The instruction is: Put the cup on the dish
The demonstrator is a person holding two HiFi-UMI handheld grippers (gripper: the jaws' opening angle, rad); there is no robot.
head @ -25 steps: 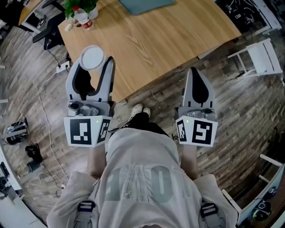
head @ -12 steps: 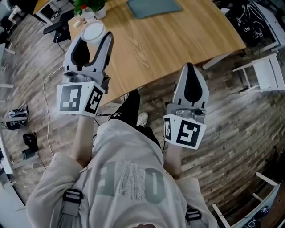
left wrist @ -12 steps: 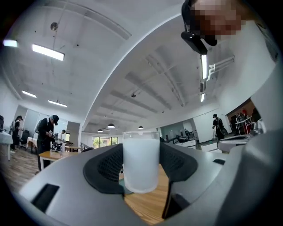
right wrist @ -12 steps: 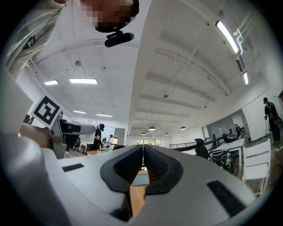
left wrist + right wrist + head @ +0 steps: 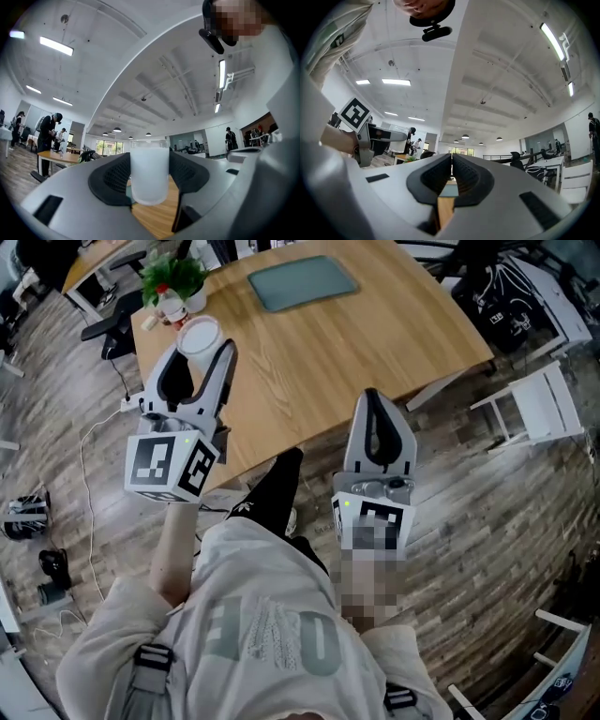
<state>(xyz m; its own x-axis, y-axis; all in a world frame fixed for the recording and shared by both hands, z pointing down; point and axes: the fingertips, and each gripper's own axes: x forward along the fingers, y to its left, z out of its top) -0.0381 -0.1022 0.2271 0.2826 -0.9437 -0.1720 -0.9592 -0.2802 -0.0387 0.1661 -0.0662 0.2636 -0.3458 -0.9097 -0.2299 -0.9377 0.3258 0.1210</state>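
- A person in a pale top (image 5: pixel 272 624) stands by a wooden table (image 5: pixel 375 334), with 1 gripper in each hand.
- The right gripper (image 5: pixel 372 397) is over the floor, with its tip just at the table's near edge. Its 2 jaws are pressed together and nothing is between them.
- The left gripper (image 5: pixel 201 349) is over the table's near left corner. Its 2 jaws squeeze a cup (image 5: pixel 150 171), 1 jaw on each side.
- The cup is milky white and stands upright. It is held up off the table.
- Farther back, a flat blue-green dish (image 5: pixel 302 282) lies on the table, well apart from the cup.
- A small green plant (image 5: pixel 173 276) sits at the table's far left corner.
- A white chair (image 5: pixel 534 404) stands on the floor off to the right.
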